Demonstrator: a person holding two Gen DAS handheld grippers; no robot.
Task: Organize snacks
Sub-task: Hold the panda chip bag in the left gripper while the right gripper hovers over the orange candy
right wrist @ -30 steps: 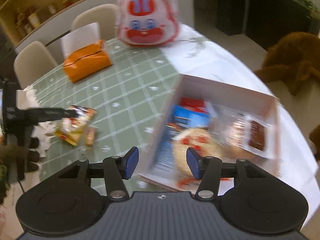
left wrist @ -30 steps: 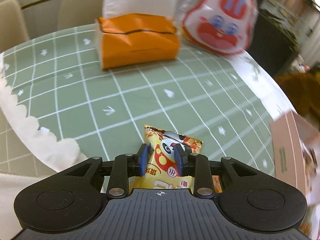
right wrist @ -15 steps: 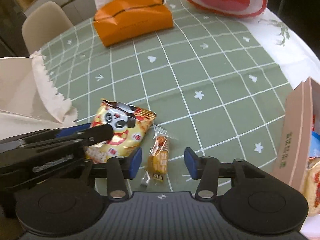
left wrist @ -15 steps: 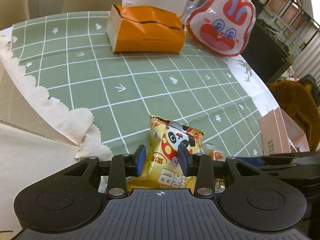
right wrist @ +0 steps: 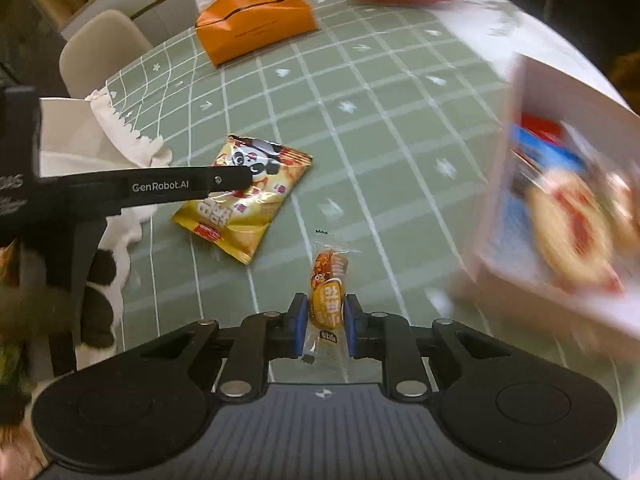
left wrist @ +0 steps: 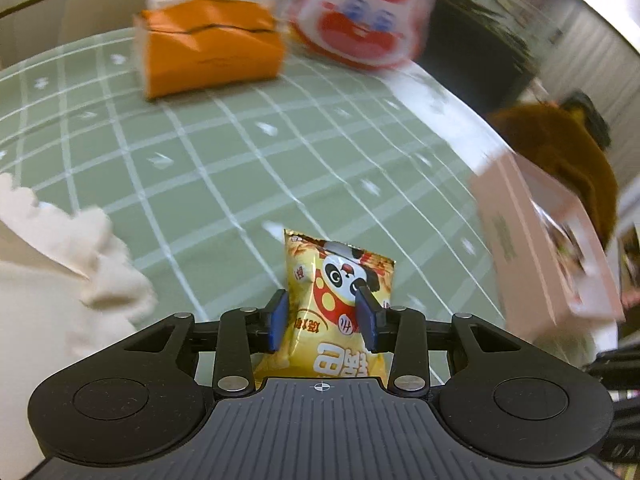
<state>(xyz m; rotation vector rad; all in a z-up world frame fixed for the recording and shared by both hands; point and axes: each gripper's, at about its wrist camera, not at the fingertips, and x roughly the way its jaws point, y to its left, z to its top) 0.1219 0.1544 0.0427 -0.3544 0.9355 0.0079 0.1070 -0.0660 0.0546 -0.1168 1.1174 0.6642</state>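
Observation:
My left gripper (left wrist: 322, 318) is shut on a yellow panda snack bag (left wrist: 336, 280) and holds it over the green grid tablecloth (left wrist: 240, 152). In the right wrist view the same bag (right wrist: 244, 196) hangs from the left gripper's finger (right wrist: 216, 180). My right gripper (right wrist: 325, 320) is shut on a small orange wrapped snack (right wrist: 328, 284). The pink snack box (left wrist: 536, 248) stands at the right; in the right wrist view the box (right wrist: 496, 184) holds several blurred snacks.
An orange tissue box (left wrist: 208, 44) and a red-and-white rabbit-face bag (left wrist: 360, 20) stand at the table's far side. A white scalloped paper bag (left wrist: 52, 264) lies at the left. A brown plush toy (left wrist: 560, 152) sits beyond the table's right edge.
My left gripper closed on the panda bag and lifted it. My right gripper closed on the small orange snack and swung right toward the box.

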